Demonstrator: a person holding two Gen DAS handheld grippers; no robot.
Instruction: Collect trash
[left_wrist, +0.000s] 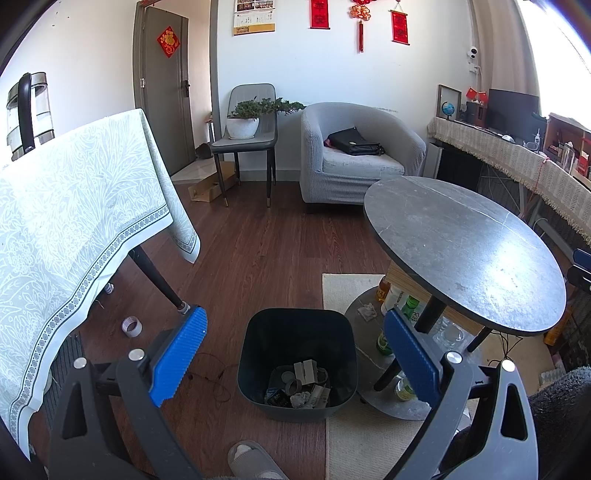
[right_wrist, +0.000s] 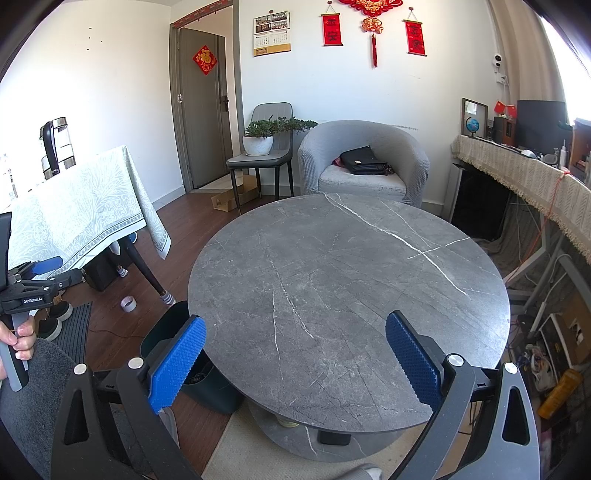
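Observation:
A dark bin (left_wrist: 297, 325) stands on the wood floor beside the round grey table (left_wrist: 465, 251), with crumpled paper, boxes and other trash (left_wrist: 299, 386) in its bottom. My left gripper (left_wrist: 295, 325) hovers open above the bin, nothing between its blue pads (left_wrist: 181, 350). In the right wrist view my right gripper (right_wrist: 295, 332) is open and empty over the near part of the bare marble tabletop (right_wrist: 351, 280). The bin's rim (right_wrist: 166, 325) peeks out at the table's left edge. A hand (right_wrist: 20, 338) holds the left gripper's handle at far left.
A cloth-covered table (left_wrist: 74, 221) stands left, a tape roll (left_wrist: 132, 326) on the floor near its leg. Bottles (left_wrist: 397, 299) and a crumpled wad (left_wrist: 367, 312) sit on the round table's lower shelf. A slipper (left_wrist: 247, 459) is near the bin. An armchair (left_wrist: 354, 155) stands behind.

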